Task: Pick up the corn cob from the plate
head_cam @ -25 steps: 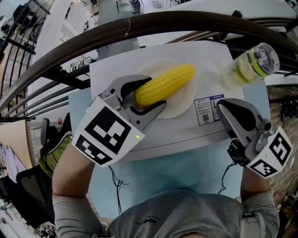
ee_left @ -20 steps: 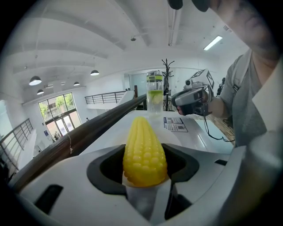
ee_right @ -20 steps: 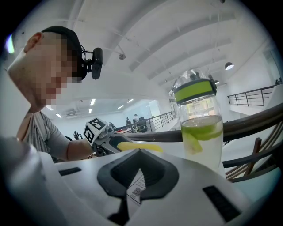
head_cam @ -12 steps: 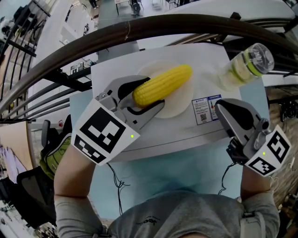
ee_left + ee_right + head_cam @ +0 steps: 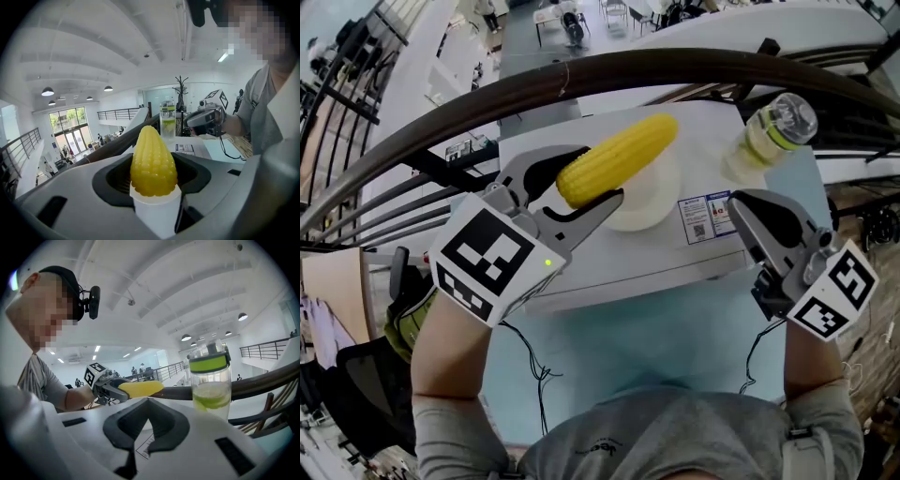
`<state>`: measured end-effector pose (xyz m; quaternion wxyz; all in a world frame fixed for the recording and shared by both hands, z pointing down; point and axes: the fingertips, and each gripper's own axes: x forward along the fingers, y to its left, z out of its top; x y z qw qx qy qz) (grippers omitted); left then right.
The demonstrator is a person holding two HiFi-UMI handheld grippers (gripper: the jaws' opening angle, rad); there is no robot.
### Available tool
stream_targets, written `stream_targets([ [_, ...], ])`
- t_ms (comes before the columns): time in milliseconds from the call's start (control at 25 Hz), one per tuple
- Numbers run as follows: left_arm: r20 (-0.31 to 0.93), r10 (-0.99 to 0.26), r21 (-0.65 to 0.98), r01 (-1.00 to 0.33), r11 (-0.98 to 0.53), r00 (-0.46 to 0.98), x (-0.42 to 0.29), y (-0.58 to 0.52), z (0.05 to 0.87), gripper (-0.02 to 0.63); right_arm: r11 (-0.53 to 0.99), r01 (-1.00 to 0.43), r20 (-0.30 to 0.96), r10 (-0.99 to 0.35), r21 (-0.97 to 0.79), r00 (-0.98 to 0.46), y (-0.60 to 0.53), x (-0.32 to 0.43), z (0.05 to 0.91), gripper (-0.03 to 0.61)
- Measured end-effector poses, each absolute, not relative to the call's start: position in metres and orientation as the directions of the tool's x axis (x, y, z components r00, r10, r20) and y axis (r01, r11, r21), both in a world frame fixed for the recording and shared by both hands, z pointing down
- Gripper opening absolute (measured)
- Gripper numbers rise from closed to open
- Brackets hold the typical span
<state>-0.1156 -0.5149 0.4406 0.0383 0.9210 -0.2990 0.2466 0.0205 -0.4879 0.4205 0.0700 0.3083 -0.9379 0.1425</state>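
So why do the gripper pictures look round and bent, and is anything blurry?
Left gripper view: wide-angle lens, round frame with dark corners; corn sharp; mosaic patch at top right. Right gripper view: same bulge, bottle crisp. Head view: railing bows into an arc; even light.

The corn cob (image 5: 617, 159) is yellow and knobbly with rows of kernels, and carries a soft waxy sheen. The plate (image 5: 661, 202) beneath looks smooth, white and matt. The left tongs (image 5: 598, 173) and right tongs (image 5: 741, 204) are pale grey moulded plastic with a dull finish, lined with black ribbed pads. Their marker cubes (image 5: 483, 262) bear flat black-and-white print. The bottle (image 5: 773, 131) is clear, glossy plastic with a green band. The counter (image 5: 637, 267) has a smooth matt white top with a printed paper label (image 5: 705, 217). The railing (image 5: 694, 66) is dark and polished. The shirt (image 5: 656, 436) is grey knitted cloth.
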Motion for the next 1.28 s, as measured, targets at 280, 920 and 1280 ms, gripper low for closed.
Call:
stream_targets([
  [280, 0.420, -0.585, -0.097, -0.607, -0.789, 0.694, -0.126, -0.496, 0.392, 0.256, 0.759, -0.619, 0.193, -0.589, -0.202, -0.785, -0.476, 0.024, 0.395, 0.015],
  [920, 0.213, -0.733, -0.170, -0.714, -0.679, 0.646, -0.191, -0.391, 0.232, 0.256, 0.779, -0.617, 0.078, -0.612, -0.113, -0.787, -0.397, -0.010, 0.266, 0.015],
  [1280, 0.118, -0.721, -0.195, -0.696, -0.691, 0.682, -0.224, -0.287, 0.153, 0.256, 0.794, -0.608, -0.025, -0.609, -0.016, -0.793, -0.306, -0.054, 0.182, 0.015],
])
